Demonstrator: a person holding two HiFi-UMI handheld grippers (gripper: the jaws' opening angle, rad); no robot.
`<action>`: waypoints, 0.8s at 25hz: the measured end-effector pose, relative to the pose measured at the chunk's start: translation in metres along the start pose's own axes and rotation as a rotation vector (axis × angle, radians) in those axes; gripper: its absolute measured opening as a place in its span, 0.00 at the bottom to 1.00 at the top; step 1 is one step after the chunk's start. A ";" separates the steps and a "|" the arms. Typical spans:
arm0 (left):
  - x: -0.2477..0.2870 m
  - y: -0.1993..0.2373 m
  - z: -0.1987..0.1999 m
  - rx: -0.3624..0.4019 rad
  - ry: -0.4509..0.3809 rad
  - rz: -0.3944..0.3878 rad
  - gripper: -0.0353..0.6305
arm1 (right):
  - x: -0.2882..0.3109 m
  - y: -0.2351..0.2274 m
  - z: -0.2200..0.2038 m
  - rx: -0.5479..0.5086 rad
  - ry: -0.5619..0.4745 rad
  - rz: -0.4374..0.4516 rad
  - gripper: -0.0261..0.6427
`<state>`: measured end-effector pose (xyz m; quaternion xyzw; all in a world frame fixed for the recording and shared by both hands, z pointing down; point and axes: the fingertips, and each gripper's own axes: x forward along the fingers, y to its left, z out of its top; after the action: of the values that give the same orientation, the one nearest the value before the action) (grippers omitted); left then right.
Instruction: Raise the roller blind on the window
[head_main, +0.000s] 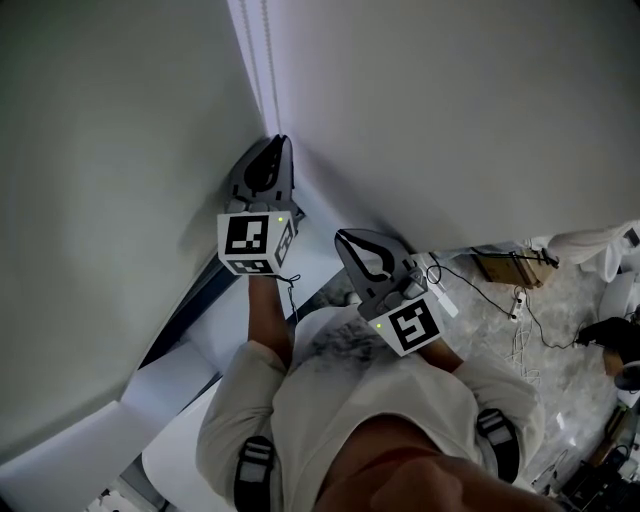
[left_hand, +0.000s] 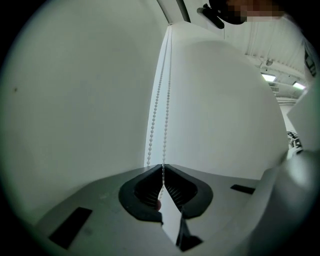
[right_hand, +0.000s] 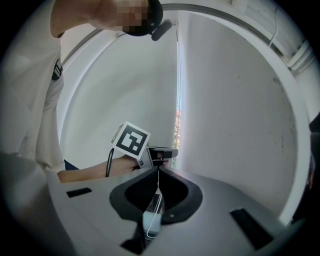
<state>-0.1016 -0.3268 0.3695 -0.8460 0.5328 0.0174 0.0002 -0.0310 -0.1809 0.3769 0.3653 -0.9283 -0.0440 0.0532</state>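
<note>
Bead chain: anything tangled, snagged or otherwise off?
Nothing stands out. The bead chain hangs straight, its two strands untangled. The left gripper is shut on one strand, and the right gripper pinches the chain lower down.

Left: white roller blind (head_main: 100, 150), smooth matt cloth by look, no sheen. Right: off-white wall (head_main: 450, 100), matt paint, a few small specks. White bead chain (left_hand: 159, 100): small round beads, plastic by look, slight gloss. Left gripper (left_hand: 163, 166) and right gripper (right_hand: 158, 168): grey matt moulded plastic, black ribbed pads. Far right: pale marbled floor (head_main: 565, 305), stone-like.
</note>
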 end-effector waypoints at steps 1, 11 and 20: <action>-0.002 -0.003 0.000 -0.002 0.002 -0.007 0.08 | 0.000 0.000 0.001 0.003 0.001 0.003 0.13; -0.040 -0.046 -0.022 -0.045 0.042 -0.095 0.08 | -0.002 0.009 0.011 -0.012 -0.046 0.076 0.13; -0.082 -0.085 -0.040 -0.088 0.063 -0.128 0.08 | -0.005 0.006 0.058 -0.012 -0.143 0.108 0.13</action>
<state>-0.0588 -0.2168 0.4108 -0.8776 0.4762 0.0142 -0.0525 -0.0387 -0.1709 0.3196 0.3102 -0.9478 -0.0729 -0.0089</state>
